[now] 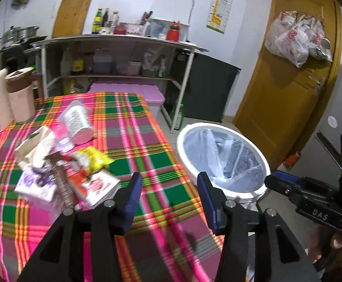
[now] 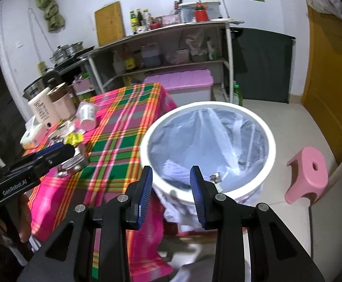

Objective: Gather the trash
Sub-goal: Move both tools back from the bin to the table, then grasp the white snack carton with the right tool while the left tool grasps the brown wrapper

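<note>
Both tongs are gaping wide and holding nothing — the left tongs (image 1: 168, 197) are hovering over the desk (image 1: 147, 145) with the wrappers (image 1: 77, 171) heaped just ahead toward its left edge, nearer than to the right tongs (image 2: 171, 190), which are hanging over the bin (image 2: 208, 150) beside the desk's right edge.

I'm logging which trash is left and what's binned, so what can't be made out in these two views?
- Left wrist view: the trash pile on the plaid table is motion-blurred; its printing is unreadable.
- Right wrist view: the left tongs cover part of that pile.
- Both views: the bin bottom is hidden by its crumpled liner; only some white paper and a small scrap show.
- Left wrist view: the right tongs are cut off at the edge.
</note>
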A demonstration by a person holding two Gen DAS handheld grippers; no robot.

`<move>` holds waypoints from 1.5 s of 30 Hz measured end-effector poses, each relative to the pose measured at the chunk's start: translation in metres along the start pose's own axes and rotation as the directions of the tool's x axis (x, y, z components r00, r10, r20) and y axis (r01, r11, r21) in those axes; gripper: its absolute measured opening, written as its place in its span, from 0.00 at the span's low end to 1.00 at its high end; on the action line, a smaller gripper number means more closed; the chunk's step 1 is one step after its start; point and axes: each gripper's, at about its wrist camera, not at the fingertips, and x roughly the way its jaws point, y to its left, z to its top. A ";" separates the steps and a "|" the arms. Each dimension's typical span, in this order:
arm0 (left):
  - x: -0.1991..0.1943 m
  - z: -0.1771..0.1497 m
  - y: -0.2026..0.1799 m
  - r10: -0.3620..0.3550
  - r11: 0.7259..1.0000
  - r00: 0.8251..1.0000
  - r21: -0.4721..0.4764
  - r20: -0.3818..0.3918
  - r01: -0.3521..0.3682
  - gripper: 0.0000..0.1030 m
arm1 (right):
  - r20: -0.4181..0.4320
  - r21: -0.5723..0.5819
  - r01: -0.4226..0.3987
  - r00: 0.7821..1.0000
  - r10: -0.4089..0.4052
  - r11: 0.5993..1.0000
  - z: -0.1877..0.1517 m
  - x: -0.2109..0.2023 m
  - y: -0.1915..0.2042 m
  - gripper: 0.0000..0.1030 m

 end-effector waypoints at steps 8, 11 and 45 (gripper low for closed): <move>-0.019 -0.017 0.029 0.078 0.996 0.997 -0.052 0.009 -0.078 0.49 | -0.025 -0.077 -0.066 0.998 0.064 0.995 -0.009 0.004 0.033 0.33; -0.026 -0.022 0.036 0.106 0.993 0.994 -0.057 0.016 -0.104 0.49 | -0.036 -0.091 -0.094 0.995 0.091 0.991 -0.011 0.006 0.043 0.33; 0.019 -0.002 0.104 0.207 0.970 0.978 -0.125 -0.026 -0.209 0.39 | -0.115 -0.125 -0.217 0.972 0.203 0.968 0.003 0.057 0.089 0.40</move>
